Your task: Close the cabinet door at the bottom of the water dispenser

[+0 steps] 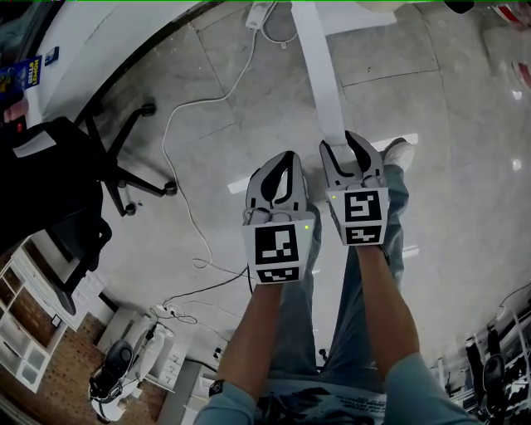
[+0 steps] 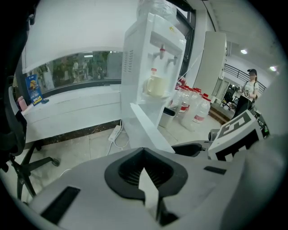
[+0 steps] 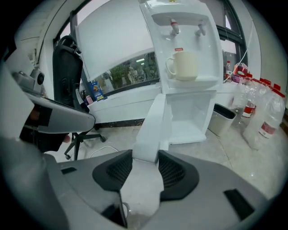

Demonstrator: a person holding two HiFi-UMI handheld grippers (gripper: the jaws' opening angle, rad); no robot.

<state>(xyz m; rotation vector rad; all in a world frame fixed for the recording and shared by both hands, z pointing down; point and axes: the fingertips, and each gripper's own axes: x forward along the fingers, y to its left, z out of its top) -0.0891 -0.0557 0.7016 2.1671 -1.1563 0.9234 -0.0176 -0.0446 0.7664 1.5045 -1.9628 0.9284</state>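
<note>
Status:

- Your right claw (image 3: 146, 152) is spread wide, with the free edge of the cabinet door (image 3: 155, 117) sitting between the pads. The fit looks close on both sides, but I don't read it as a clamp.
- Your left claw (image 2: 144, 150) has its tips together and holds nothing. It sits just beside the right one, to its left and slightly nearer you in the head view.
- The door is swung wide open. From above it shows edge-on as a white strip (image 1: 319, 66) running across the floor (image 1: 431, 124), with its near end inside the right claw (image 1: 342, 143). In the left gripper view it runs from the dispenser base toward the camera (image 2: 146, 128).
- The water dispenser (image 3: 184, 40) is ahead of both claws, white, with two taps. A cream mug (image 3: 184, 65) stands on its drip shelf. The bottom compartment (image 3: 193, 117) is exposed and looks white inside.
- Right of the dispenser there's a small bin (image 3: 222, 119), then a cluster of water bottles (image 3: 265, 117) standing on the floor.
- To the left there's a black office chair (image 1: 75, 183). A white cable (image 1: 178, 158) trails across the tiles toward a power strip (image 1: 259, 15) near the dispenser base.
- A person (image 2: 247, 94) stands in the background on the right of the left gripper view, well apart from the work.
- Both your forearms are in frame from above and both claws angle downward.
</note>
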